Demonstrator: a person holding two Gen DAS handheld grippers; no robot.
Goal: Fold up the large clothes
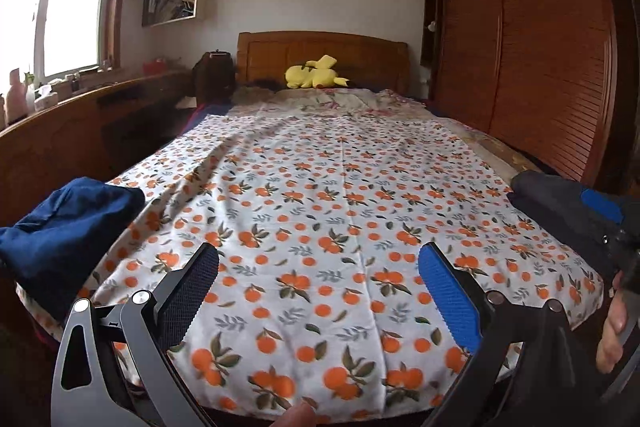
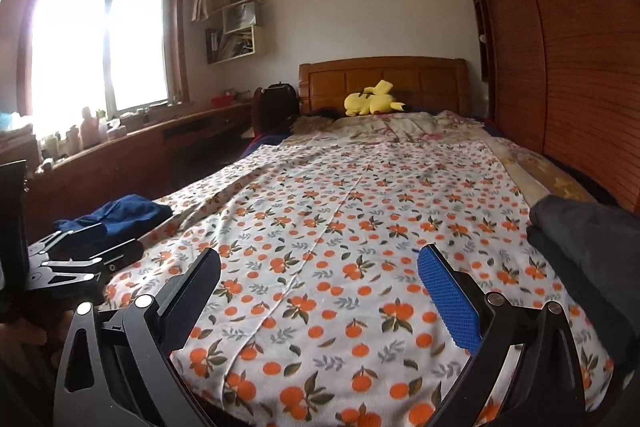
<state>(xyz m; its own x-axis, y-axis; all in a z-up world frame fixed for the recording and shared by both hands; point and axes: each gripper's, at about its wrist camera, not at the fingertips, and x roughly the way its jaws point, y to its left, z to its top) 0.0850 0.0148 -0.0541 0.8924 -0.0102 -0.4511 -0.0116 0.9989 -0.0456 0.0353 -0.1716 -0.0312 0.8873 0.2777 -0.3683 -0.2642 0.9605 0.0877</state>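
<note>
A folded dark blue garment (image 1: pixel 68 227) lies at the bed's near left corner; it shows as a blue garment (image 2: pixel 116 215) in the right wrist view. A dark grey garment (image 2: pixel 588 247) is heaped at the near right edge, and the same garment (image 1: pixel 556 199) shows in the left wrist view. My left gripper (image 1: pixel 320 259) is open over the orange-print sheet (image 1: pixel 320 187), with nothing between its fingers. My right gripper (image 2: pixel 320 259) is open too, over the sheet (image 2: pixel 360 207). One of its pads (image 1: pixel 600 205) shows beside the grey garment.
A yellow plush toy (image 1: pixel 316 73) lies by the wooden headboard (image 1: pixel 320 47). A wooden wardrobe (image 1: pixel 540 47) runs along the right side of the bed. On the left a long wooden desk (image 2: pixel 180 131) with bottles stands under the window. A person's fingers (image 1: pixel 612 327) grip the right tool.
</note>
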